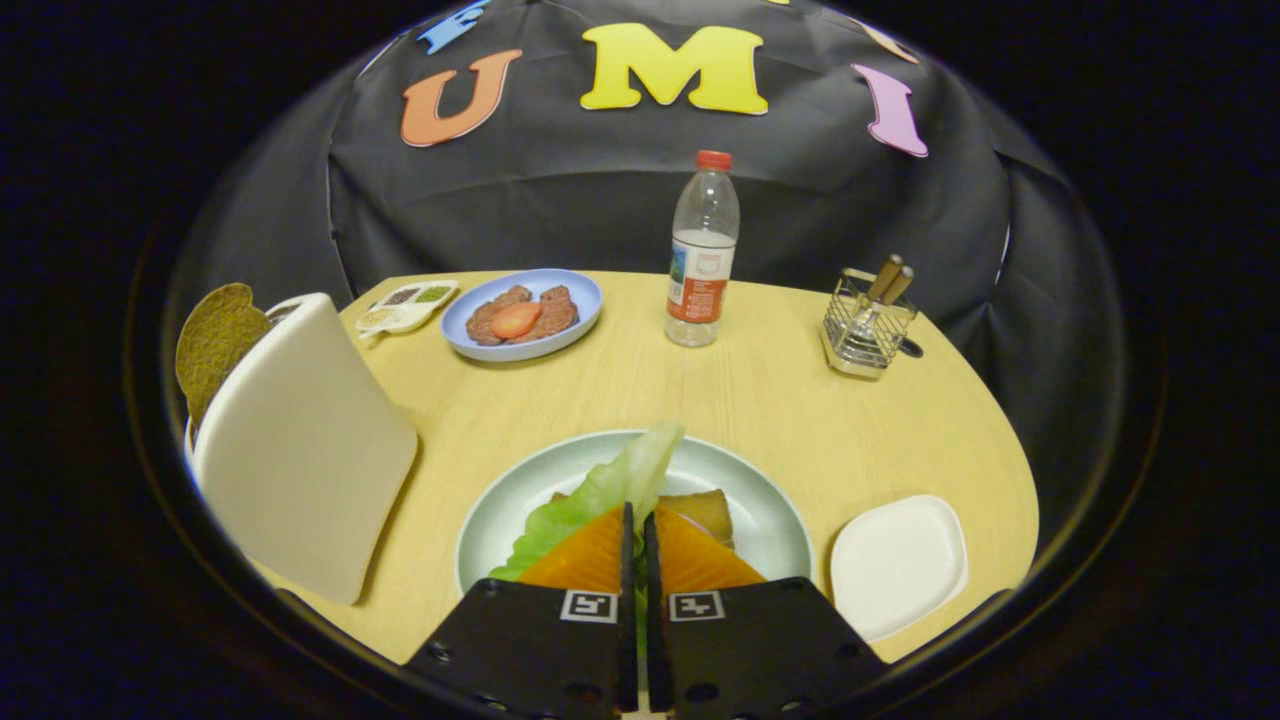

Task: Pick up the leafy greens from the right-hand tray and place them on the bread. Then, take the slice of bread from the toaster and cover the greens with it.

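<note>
The table (760, 400) carried one pale green plate (770, 520), one empty white tray (897, 562) at 3 o'clock of it, one white toaster (300, 440) at 9 o'clock holding one brown bread slice (215, 340), one blue plate (580, 295) of patties, one bottle (703, 255), one wire caddy (865, 325) and one condiment dish (408, 305). The gripper (637, 530) had its fingers nearly together, clamped on one leafy green (610, 490), a pale, crinkled lettuce leaf. The leaf extended toward 12 o'clock over the bread (705, 510) on the green plate.
</note>
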